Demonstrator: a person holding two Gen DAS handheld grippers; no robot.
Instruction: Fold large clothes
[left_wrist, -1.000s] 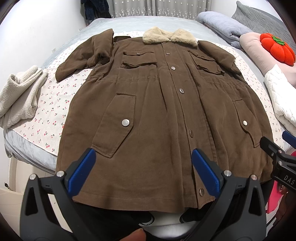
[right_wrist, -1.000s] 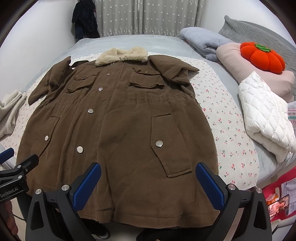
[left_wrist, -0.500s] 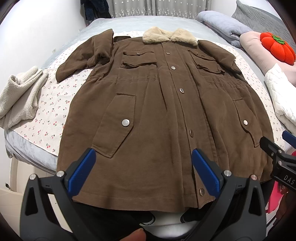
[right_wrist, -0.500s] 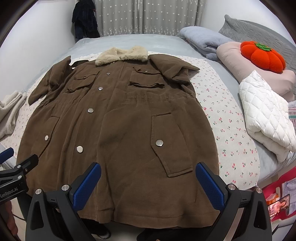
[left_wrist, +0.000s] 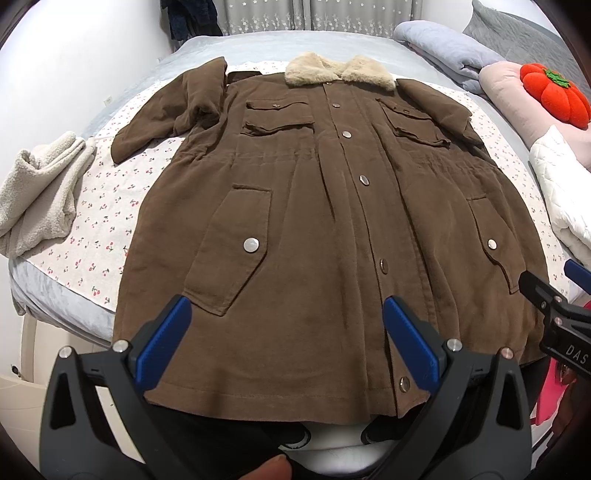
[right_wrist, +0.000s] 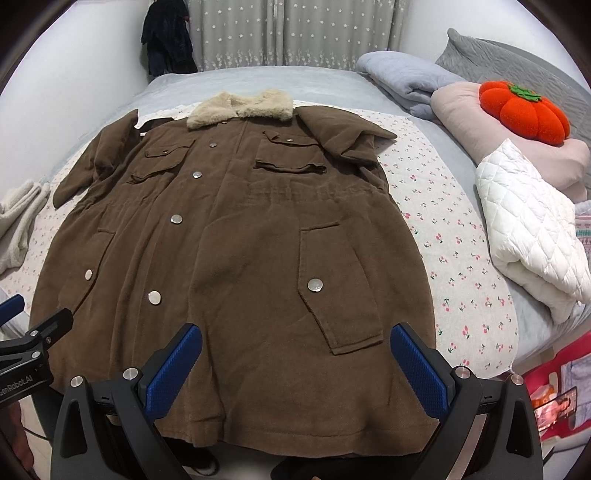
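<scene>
While the long brown corduroy coat with the cream fleece collar (left_wrist: 332, 229) lies buttoned and face-up on the cherry-print sheet (left_wrist: 107, 206) of the bed, we hold both grippers above its hem, touching nothing. Left gripper (left_wrist: 286, 332): blue-padded fingers (left_wrist: 164, 338) spread wide, nothing between them, over the hem's middle. Right gripper (right_wrist: 295, 363): same, jaws apart and empty, over the hem below the lower flap pocket (right_wrist: 338, 291). Hem hangs just over the bed's near edge. Both sleeves lie folded beside the shoulders. Cream fleece garment (left_wrist: 37, 192) is bunched at the sheet's left edge; white quilted jacket (right_wrist: 532, 229) is folded on the right, next to a pink pillow (right_wrist: 472, 110) carrying an orange pumpkin cushion (right_wrist: 524, 112)
</scene>
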